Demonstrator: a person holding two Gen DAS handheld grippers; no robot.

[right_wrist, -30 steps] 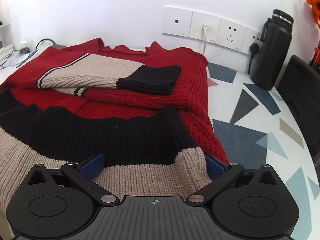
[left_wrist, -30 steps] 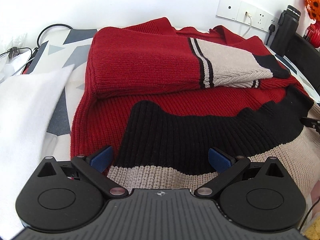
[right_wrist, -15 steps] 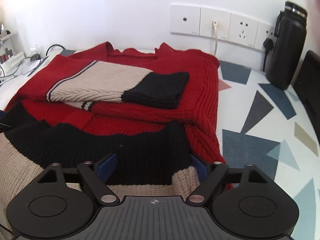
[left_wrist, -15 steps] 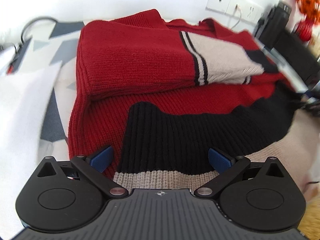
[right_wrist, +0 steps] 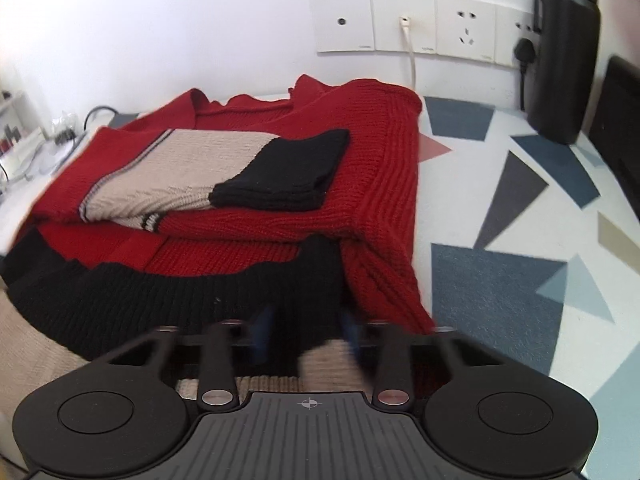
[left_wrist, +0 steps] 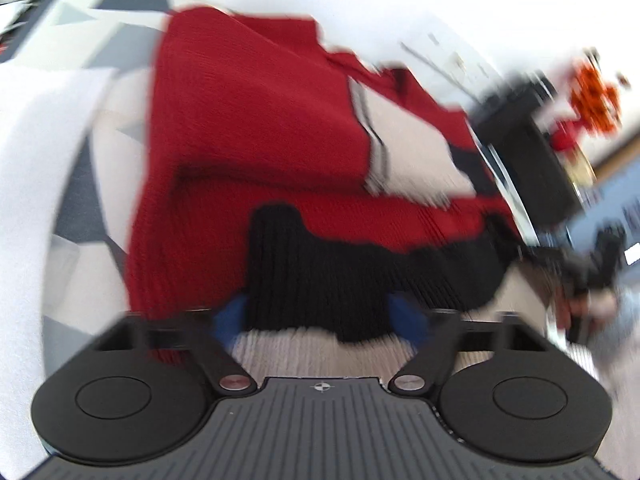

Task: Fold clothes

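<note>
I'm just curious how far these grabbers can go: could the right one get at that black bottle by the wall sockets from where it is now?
Probably not right now. The right gripper is closing on the sweater hem, and the black bottle stands far off against the wall. The patterned table between them looks free, though.

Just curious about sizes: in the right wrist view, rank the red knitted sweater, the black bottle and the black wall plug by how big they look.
1. red knitted sweater
2. black bottle
3. black wall plug

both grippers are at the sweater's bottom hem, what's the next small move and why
Probably finish both pinches before lifting. The right gripper jaws are closing, nearly pinched on the hem of the sweater; the left gripper jaws are closing too but stand wider around the hem. Lifting now could drop the left corner.
</note>
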